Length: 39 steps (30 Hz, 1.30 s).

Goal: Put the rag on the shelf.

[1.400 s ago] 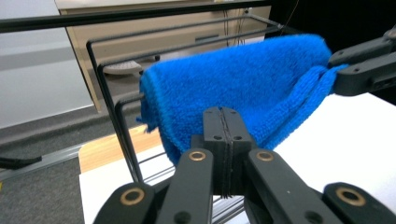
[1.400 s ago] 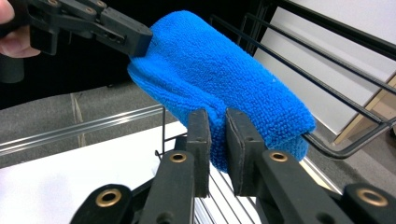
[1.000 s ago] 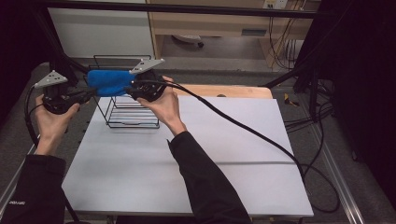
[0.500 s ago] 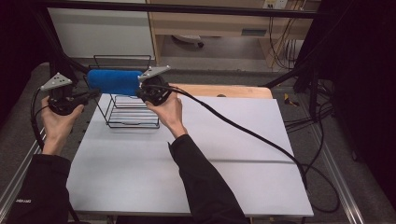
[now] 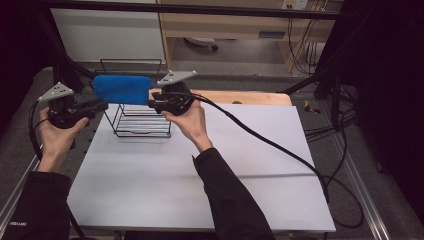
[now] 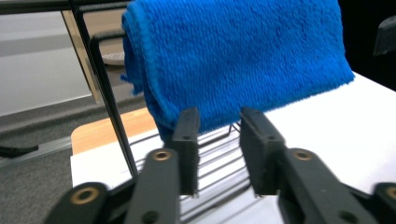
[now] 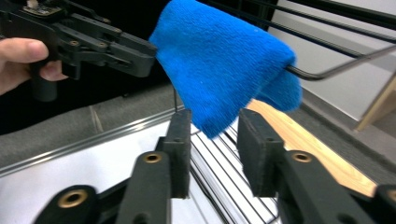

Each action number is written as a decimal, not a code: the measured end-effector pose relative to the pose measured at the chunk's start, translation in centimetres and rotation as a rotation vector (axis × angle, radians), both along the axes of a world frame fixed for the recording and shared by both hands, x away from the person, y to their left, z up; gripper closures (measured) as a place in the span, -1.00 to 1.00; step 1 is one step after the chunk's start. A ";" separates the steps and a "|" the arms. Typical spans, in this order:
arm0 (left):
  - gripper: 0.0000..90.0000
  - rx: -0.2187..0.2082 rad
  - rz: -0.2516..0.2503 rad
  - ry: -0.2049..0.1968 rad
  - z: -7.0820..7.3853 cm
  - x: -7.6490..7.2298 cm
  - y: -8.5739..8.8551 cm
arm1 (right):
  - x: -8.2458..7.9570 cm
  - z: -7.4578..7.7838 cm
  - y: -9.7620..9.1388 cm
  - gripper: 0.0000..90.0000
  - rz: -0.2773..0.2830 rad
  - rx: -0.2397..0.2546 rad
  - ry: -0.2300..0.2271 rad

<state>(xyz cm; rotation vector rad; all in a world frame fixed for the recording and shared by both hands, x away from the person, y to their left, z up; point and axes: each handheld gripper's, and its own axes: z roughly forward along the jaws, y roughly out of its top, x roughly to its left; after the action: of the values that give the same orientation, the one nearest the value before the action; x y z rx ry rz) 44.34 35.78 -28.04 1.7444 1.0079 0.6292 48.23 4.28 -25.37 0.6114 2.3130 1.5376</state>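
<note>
A folded blue towel point(image 5: 122, 89) hangs over the top bar of a black wire rack point(image 5: 142, 122) at the table's far left. My left gripper point(image 5: 102, 105) sits at the towel's left end and my right gripper point(image 5: 152, 104) at its right end. Both pairs of jaws have just been opening. In the left gripper view the towel point(image 6: 243, 60) hangs just past my open left gripper point(image 6: 219, 135), clear of the pads. In the right gripper view a towel corner point(image 7: 224, 65) dangles ahead of my open right gripper point(image 7: 212, 135), with the left gripper point(image 7: 147, 53) beyond it.
The rack stands on a white table top point(image 5: 225, 170) with a wooden board point(image 5: 250, 97) along its far edge. A thick black cable point(image 5: 280, 150) trails from the right gripper across the table to the right. Dark frame posts stand behind the rack.
Both grippers have let go of the towel, which now rests on the rack's bar. The right gripper has drawn back a little to the right; the left hand has stayed put.
</note>
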 end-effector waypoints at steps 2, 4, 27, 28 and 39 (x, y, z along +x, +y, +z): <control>0.38 0.007 0.003 0.009 -0.1 -0.4 0.0 | -0.4 0.2 -0.6 0.33 -0.018 -0.011 -0.006; 0.29 0.010 0.003 0.018 -0.4 -0.7 0.1 | -0.6 0.4 -1.3 0.23 -0.016 -0.014 0.011; -0.73 0.064 -0.028 0.117 -7.6 -3.0 -2.8 | -2.4 -4.0 -12.5 -0.83 -0.198 -0.031 0.098; -0.77 0.068 -0.029 0.120 -7.9 -3.0 -2.9 | -2.5 -4.3 -13.1 -0.84 -0.204 -0.028 0.101; -0.84 0.096 -0.089 0.146 -11.0 -4.5 -5.5 | -4.5 -9.3 -19.3 -0.94 -0.234 -0.031 0.161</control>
<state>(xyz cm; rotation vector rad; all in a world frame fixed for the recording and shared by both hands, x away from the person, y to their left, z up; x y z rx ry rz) 39.84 30.26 -39.00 1.9307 1.0070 0.5066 43.71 -15.04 -34.65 0.9921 2.2764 1.3871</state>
